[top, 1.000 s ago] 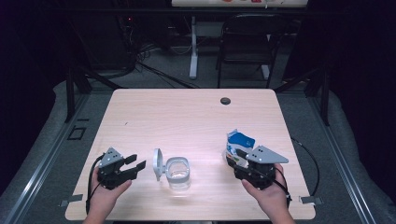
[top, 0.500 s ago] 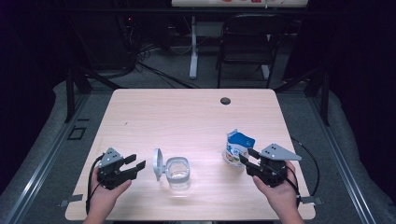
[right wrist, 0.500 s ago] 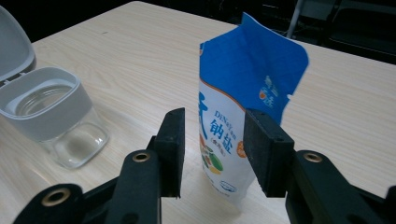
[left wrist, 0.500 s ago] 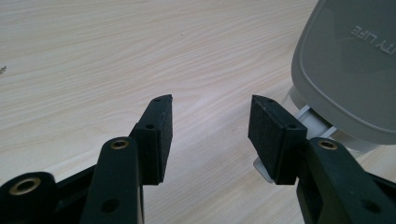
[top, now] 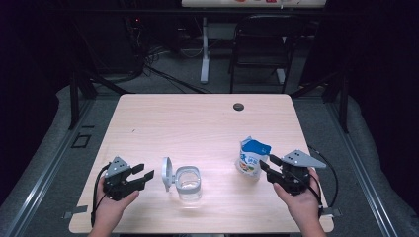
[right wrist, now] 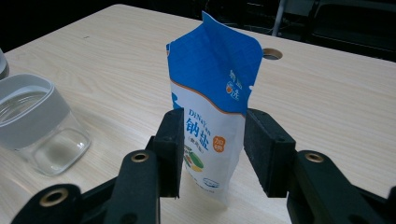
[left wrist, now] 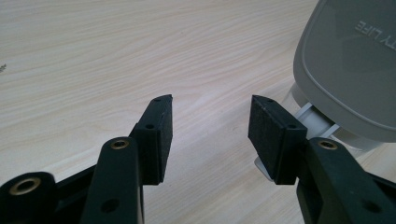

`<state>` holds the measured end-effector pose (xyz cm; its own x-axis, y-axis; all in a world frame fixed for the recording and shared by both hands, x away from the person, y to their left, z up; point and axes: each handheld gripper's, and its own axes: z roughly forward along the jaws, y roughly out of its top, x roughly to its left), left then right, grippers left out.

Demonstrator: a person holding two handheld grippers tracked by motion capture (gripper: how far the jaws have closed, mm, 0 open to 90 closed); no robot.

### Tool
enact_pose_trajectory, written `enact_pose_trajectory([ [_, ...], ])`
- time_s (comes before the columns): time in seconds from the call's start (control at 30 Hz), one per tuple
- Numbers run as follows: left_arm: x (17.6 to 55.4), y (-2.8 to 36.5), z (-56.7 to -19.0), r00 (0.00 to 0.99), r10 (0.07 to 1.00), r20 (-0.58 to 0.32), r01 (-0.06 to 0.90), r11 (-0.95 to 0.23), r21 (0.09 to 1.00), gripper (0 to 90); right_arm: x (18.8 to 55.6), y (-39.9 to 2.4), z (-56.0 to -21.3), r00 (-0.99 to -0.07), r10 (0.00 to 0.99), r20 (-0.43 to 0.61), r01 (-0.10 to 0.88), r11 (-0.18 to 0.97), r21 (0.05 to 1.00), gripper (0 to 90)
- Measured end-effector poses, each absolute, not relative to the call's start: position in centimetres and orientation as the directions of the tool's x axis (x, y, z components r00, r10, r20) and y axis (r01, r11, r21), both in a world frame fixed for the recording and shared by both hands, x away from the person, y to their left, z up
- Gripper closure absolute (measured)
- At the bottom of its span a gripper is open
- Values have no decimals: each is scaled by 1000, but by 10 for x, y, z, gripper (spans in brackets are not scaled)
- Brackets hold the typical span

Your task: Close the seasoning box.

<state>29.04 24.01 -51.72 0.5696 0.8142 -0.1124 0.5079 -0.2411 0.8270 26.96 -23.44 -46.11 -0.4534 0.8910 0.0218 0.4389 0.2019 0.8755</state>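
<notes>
Pale wooden desk (top: 197,118) under everything. Near its front edge, clear jar (top: 188,183) with grey lid (top: 167,174) flipped open. Right of it, upright blue-and-white salt pouch (top: 251,157), untouched. Right hand-held gripper (top: 267,166) released, jaws either side of the pouch, clear of it after closing slightly. Left hand-held gripper (top: 142,174) released, holding nothing, just beside the lid.
</notes>
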Motion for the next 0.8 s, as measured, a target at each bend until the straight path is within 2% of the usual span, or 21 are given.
enact_pose_trajectory([
  [0.33,290,240,-518,569,815,-112,509,-241,827,506,272,-247,-461,-421,907,30,446,178,877,563],
  [0.8,292,242,-519,570,814,-112,521,-252,816,508,299,-237,-464,-446,894,38,450,188,873,551],
])
